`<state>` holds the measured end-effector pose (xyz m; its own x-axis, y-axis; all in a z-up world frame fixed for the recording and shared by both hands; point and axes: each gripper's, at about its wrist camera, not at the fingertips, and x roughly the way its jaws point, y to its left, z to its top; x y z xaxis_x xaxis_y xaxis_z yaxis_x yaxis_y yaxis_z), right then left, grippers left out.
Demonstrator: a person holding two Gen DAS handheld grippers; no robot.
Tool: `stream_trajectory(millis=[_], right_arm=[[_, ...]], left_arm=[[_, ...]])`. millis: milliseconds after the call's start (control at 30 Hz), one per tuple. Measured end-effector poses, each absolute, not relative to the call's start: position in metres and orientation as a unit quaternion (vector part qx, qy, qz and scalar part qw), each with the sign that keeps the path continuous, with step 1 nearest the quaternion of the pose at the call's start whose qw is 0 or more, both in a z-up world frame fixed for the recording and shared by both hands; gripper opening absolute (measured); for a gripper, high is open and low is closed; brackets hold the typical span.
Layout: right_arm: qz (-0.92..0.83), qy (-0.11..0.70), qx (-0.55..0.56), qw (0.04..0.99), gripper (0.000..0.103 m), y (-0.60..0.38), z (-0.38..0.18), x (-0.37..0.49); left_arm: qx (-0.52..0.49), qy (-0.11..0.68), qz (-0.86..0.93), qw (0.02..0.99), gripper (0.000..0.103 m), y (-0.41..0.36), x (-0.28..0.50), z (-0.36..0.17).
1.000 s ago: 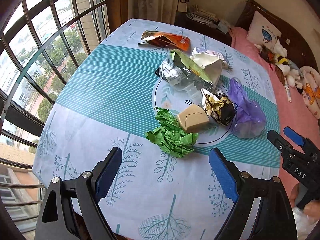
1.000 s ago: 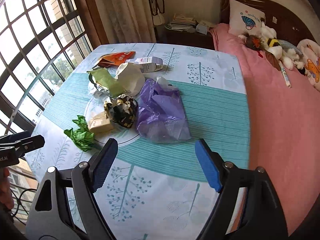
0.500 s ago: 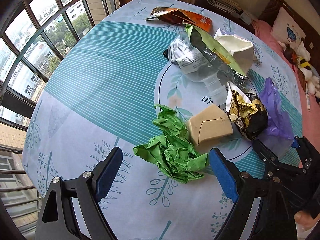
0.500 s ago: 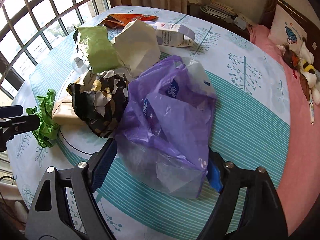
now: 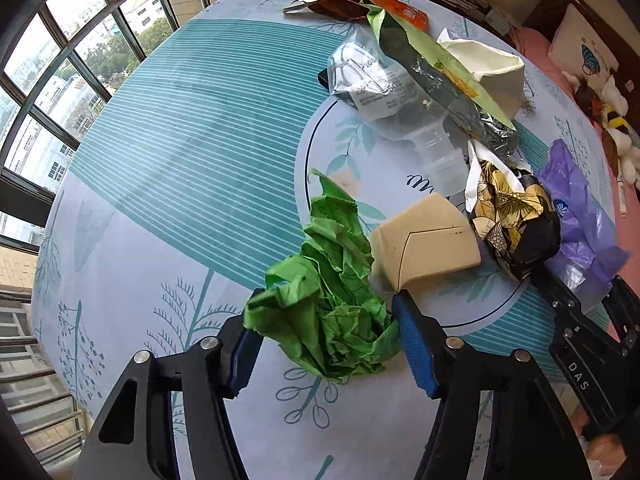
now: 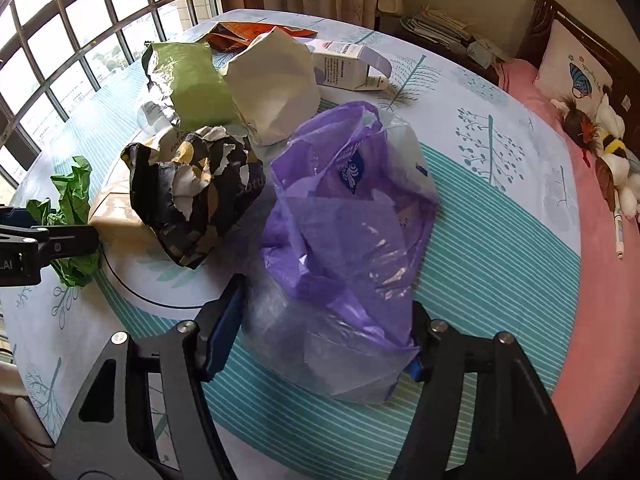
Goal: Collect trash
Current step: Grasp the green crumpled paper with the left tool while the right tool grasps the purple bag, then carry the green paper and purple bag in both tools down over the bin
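Crumpled green paper (image 5: 324, 312) sits between the closing left gripper (image 5: 328, 344) jaws; right gripper (image 6: 320, 332) jaws close around the purple bag (image 6: 348, 220).

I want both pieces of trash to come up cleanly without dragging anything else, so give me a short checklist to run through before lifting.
1. Crumpled green paper between the left gripper jaws, which are closing: ok.
2. Purple plastic bag between the right gripper jaws, also closing: ok.
3. Firm pad contact on both items: cannot tell.
4. Beige box clear of the left gripper: not ok, its corner sits right at the inner pad.
5. Black floral wrapper clear of the bag: cannot tell, they look close.
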<state>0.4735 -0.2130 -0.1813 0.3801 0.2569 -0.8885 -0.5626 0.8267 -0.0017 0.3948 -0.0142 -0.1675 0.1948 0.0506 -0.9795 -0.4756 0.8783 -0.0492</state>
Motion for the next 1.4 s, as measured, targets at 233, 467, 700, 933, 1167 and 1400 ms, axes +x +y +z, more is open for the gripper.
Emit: stream_trajectory(millis=[233, 467, 700, 933, 1167, 1400], right_arm=[[0.245, 0.521, -0.080, 0.814, 0.015, -0.242, -0.174, 0.479], [0.242, 0.539, -0.007, 0.807, 0.010, -0.263, -0.161, 0.470], [0.246, 0.531, 0.038, 0.810, 0.009, -0.271, -0.130, 0.430], [0.245, 0.511, 0.047, 0.823, 0.008, -0.263, -0.091, 0.368], [0.223, 0.487, 0.061, 0.842, 0.008, -0.246, -0.052, 0.282], [0.189, 0.473, 0.070, 0.858, 0.008, -0.213, -0.026, 0.178]], left_arm=[[-0.180, 0.603, 0.170, 0.758, 0.043, -0.011, 0.385, -0.165], [-0.187, 0.592, 0.167, 0.766, 0.039, -0.002, 0.358, -0.143], [-0.178, 0.574, 0.148, 0.786, 0.038, -0.010, 0.320, -0.103], [-0.158, 0.559, 0.117, 0.806, 0.038, -0.008, 0.262, -0.061], [-0.126, 0.539, 0.071, 0.830, 0.038, 0.006, 0.195, -0.022], [-0.091, 0.521, 0.026, 0.848, 0.038, 0.030, 0.115, 0.001]])
